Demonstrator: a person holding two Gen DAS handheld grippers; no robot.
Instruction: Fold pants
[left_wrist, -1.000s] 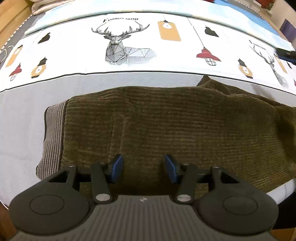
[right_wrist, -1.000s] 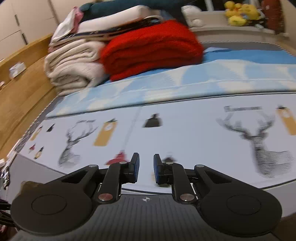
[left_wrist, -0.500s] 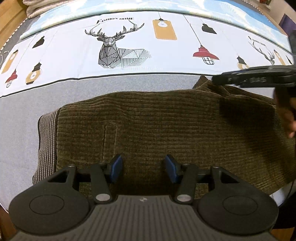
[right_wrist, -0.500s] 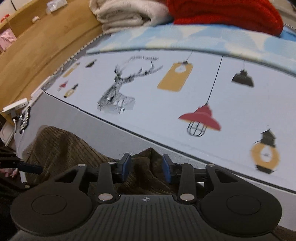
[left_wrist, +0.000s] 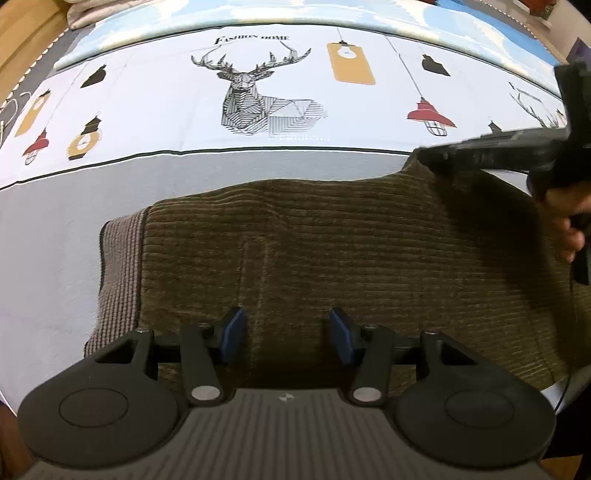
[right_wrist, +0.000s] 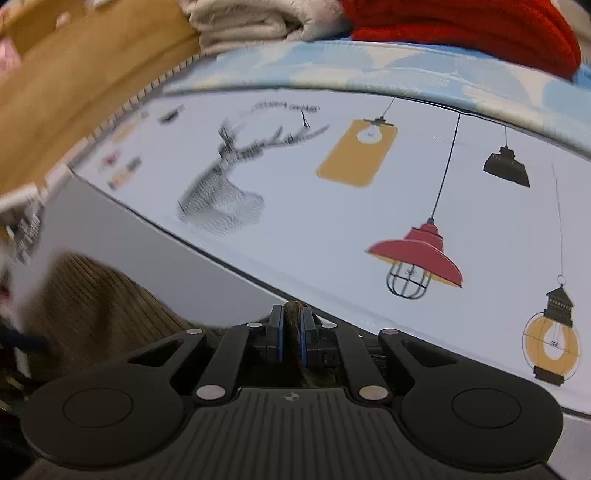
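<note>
Left wrist: olive corduroy pants (left_wrist: 351, 251) flat; left tongs (left_wrist: 287, 335) agape, right tongs (right_wrist: 291, 334) pinching edge

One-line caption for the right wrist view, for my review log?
Right gripper shut on a raised edge of brown corduroy pants, above a deer-and-lantern printed bedsheet.

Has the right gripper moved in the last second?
Yes. The right gripper has swung down from the folded blankets toward the printed sheet's near edge, and is now shut on the pants.
</note>
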